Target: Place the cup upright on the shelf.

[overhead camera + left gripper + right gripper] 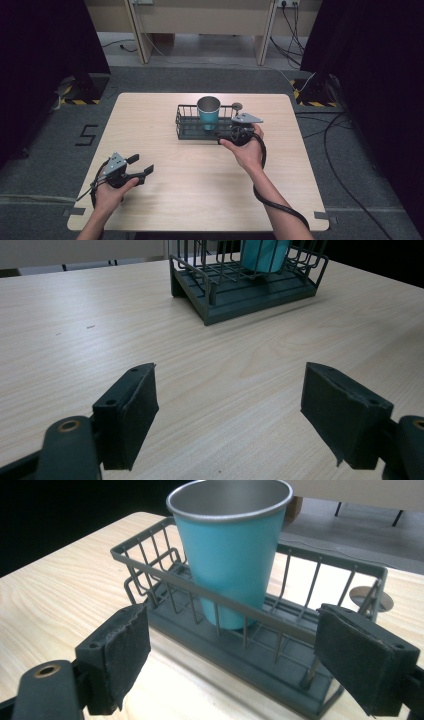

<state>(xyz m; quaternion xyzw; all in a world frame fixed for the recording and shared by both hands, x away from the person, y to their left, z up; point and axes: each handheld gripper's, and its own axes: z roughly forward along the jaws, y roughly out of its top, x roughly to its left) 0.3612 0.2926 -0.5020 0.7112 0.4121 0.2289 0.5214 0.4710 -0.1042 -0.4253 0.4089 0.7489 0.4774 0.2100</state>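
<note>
A teal cup (232, 555) with a silvery metal rim and inside stands in a dark grey wire rack (250, 630). The table (200, 185) is pale wood with fine grain. Both grippers' jaw pads are black.

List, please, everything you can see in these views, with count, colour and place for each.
table: one, light wood, centre of the high view.
wire basket: one, dark grey, far middle of the table.
cup: one, teal outside with a metal inside, upright in the wire basket.
suction disc: one, pale grey, at one end of the basket.
floor: grey carpet around the table, with a dark figure marked at the left.
cables: several, black, on the floor at the right.
left gripper: black, open, near left of the table.
right gripper: black, open, at the basket's near side.
</note>
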